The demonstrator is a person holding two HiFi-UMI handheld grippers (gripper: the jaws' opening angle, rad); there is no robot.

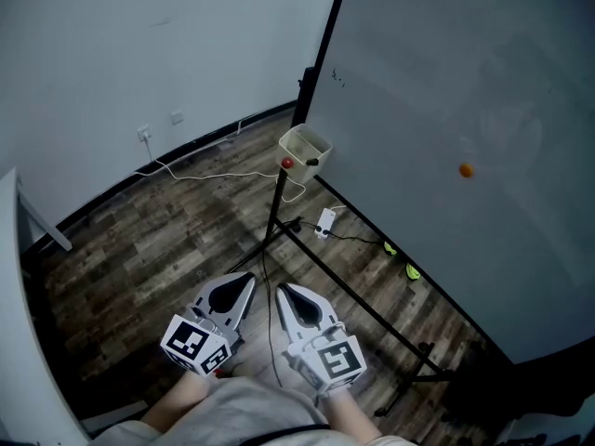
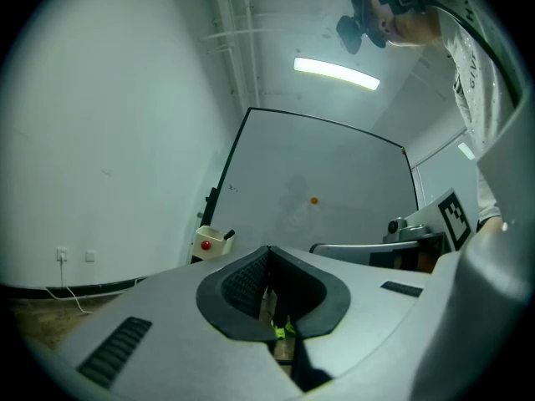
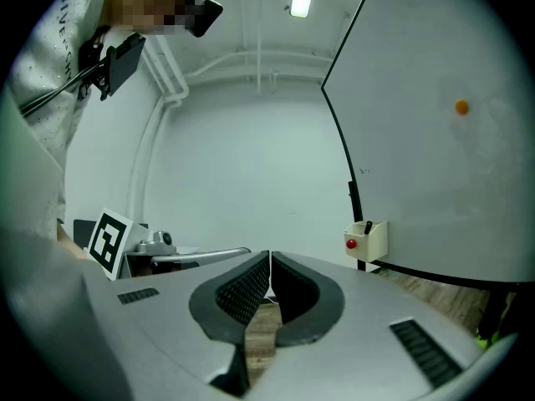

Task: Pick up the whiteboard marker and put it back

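Left gripper [image 1: 244, 282] and right gripper [image 1: 286, 292] jaws closed, empty; whiteboard marker [image 1: 312, 163] far ahead.

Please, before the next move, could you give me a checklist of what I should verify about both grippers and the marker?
1. Left gripper fingers shut, nothing between them: ok.
2. Right gripper fingers shut, nothing between them: ok.
3. Marker located, standing in the holder at the whiteboard edge: ok.
4. Marker within reach: not ok, the holder is far ahead of both grippers.
5. Marker cap on: cannot tell.
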